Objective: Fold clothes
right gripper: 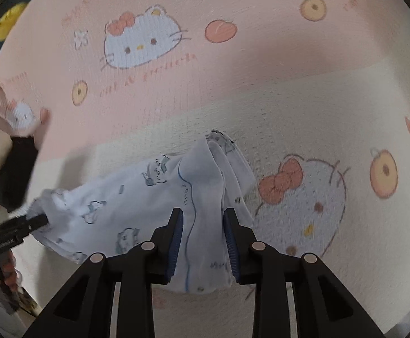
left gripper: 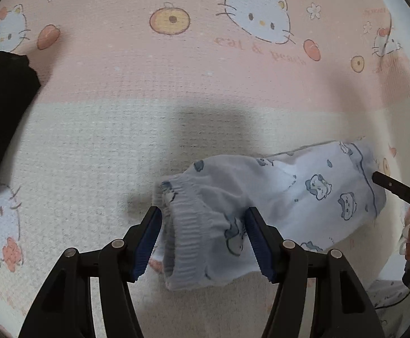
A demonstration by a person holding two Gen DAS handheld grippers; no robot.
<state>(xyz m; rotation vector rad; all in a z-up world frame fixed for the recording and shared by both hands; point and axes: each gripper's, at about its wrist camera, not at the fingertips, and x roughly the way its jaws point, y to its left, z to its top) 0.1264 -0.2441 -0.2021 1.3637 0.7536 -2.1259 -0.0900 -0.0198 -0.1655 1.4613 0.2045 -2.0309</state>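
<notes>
A pale blue child's garment [left gripper: 275, 205], printed with small cartoon animals, is lying bunched on a blanket [left gripper: 120, 146] that is carrying a cartoon-cat and peach print. The garment is sitting on the cream band of the blanket, just below the seam where the pink band begins.

In the left wrist view, the left gripper [left gripper: 202, 242] is pointing steeply down over the garment's ribbed elastic band [left gripper: 188, 225]. Its jaws are standing wide, and the ribbed band is lying loose between the blue pads [left gripper: 148, 242] without being pressed by them. The right gripper's black finger is showing at the right edge, touching the far end of the cloth.

In the right wrist view, the right gripper [right gripper: 202, 245] is pointing down at the other end of the garment [right gripper: 137, 197], where a thin blue piping line is running along the folds. Its jaws are standing partly apart with a fold of cloth between the pads [right gripper: 176, 248]; whether the pads are still pressing the fabric cannot be told. A black cloth [left gripper: 5, 118] is lying at the blanket's left edge.
</notes>
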